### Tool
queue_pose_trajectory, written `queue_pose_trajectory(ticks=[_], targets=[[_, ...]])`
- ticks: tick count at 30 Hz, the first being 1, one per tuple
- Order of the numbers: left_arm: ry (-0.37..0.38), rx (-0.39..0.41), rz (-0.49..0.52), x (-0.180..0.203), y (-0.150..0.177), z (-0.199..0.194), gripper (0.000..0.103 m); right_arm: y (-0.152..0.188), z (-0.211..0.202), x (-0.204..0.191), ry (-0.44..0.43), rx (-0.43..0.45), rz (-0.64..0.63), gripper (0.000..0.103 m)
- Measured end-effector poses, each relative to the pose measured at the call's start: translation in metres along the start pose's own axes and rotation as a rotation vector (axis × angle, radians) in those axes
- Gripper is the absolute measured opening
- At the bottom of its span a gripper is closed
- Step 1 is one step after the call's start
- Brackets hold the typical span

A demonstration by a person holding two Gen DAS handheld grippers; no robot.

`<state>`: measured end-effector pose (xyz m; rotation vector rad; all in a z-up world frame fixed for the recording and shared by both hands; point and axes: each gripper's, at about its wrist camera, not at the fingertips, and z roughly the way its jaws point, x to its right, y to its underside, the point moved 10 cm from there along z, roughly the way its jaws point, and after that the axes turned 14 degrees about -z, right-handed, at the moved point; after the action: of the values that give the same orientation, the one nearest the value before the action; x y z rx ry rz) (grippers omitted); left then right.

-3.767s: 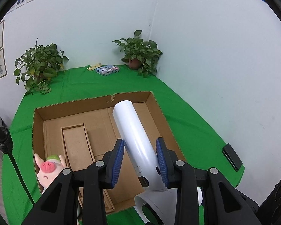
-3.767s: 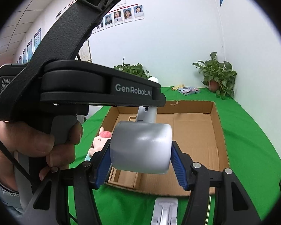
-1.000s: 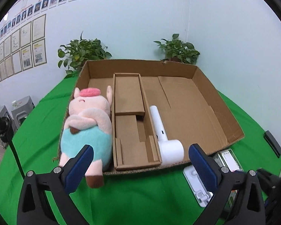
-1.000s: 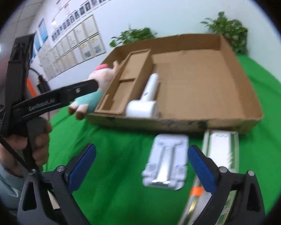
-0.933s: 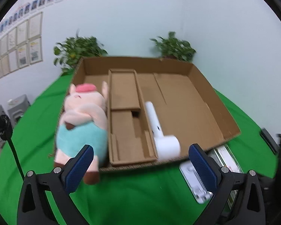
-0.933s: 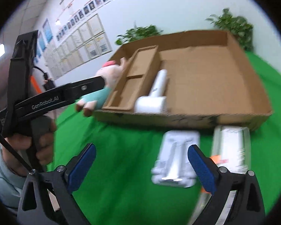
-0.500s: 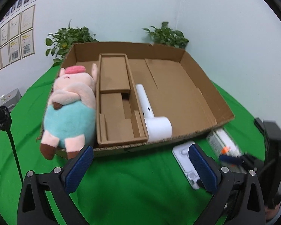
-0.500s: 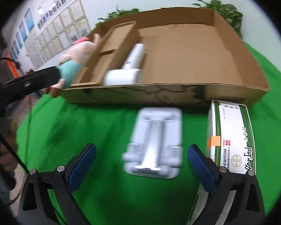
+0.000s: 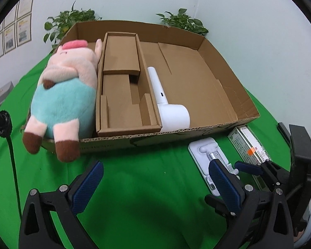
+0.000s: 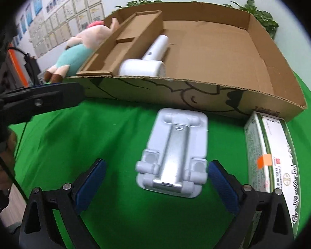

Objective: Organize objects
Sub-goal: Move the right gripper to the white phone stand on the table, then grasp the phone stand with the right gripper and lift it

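The right gripper (image 10: 155, 178) is low over the green cloth (image 10: 105, 141) with its jaws spread wide, and nothing is in them. The white phone stand (image 10: 174, 151) lies flat right between the two blue pads (image 10: 91, 180), most likely so the pads can close on its sides and lift it. Just to the right of the stand lies a long green and white box (image 10: 269, 159), touching the front wall of the cardboard tray (image 10: 197, 95). Both wait outside the tray, so they seem to be the things not yet put away. The left gripper (image 9: 155, 186) hangs over bare cloth with its jaws also wide and empty, off to the side where it is not in the way. Farther back, the white hair dryer (image 9: 165, 103) lies inside the tray, snug beside the brown cardboard insert (image 9: 124, 83), so it cannot roll. The pink pig toy (image 9: 66, 91) lies along the tray's left edge, with its feet sticking out over the front. Behind the tray stand two leafy plants (image 9: 182, 21) by the wall.
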<state>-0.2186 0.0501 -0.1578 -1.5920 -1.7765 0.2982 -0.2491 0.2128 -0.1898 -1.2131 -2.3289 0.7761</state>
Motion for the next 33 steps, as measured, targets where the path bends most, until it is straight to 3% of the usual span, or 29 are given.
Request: queue_pose_trajectory(ticks=[4, 9, 12, 16, 18, 20, 23, 25, 28, 32, 33], targets=[[0.034, -0.021, -0.027, 0.001, 0.003, 0.003, 0.102, 0.007, 0.005, 0.002, 0.041, -0.044, -0.010, 0.072], [0.133, -0.082, -0.085, 0.013, 0.011, 0.006, 0.099, 0.009, 0.001, -0.003, 0.010, -0.043, -0.010, 0.068], [0.185, -0.123, -0.096, 0.021, 0.017, 0.008, 0.099, 0.016, -0.009, -0.014, -0.057, -0.038, -0.014, 0.068], [0.342, -0.251, -0.169, 0.042, 0.030, 0.018, 0.093, 0.026, -0.022, -0.022, -0.132, 0.001, -0.027, 0.070], [0.385, -0.294, -0.195, 0.050, 0.035, 0.025, 0.093, 0.028, -0.027, -0.018, -0.147, 0.028, 0.011, 0.086], [0.401, -0.335, -0.211, 0.056, 0.041, 0.034, 0.089, 0.021, -0.036, -0.012, -0.159, 0.079, 0.061, 0.089], [0.422, -0.356, -0.224, 0.063, 0.043, 0.041, 0.085, 0.011, -0.043, -0.015, -0.126, 0.119, 0.018, 0.103], [0.429, -0.354, -0.222, 0.067, 0.044, 0.043, 0.085, 0.012, -0.038, -0.024, -0.108, 0.083, -0.037, 0.103], [0.434, -0.379, -0.230, 0.069, 0.047, 0.051, 0.076, 0.014, -0.023, -0.029, -0.071, 0.026, -0.107, 0.102], [0.428, -0.406, -0.231, 0.070, 0.054, 0.057, 0.076, 0.019, -0.020, -0.024, -0.063, 0.000, -0.084, 0.099], [0.422, -0.416, -0.231, 0.070, 0.057, 0.059, 0.076, 0.021, -0.020, -0.023, -0.063, -0.010, -0.074, 0.094]])
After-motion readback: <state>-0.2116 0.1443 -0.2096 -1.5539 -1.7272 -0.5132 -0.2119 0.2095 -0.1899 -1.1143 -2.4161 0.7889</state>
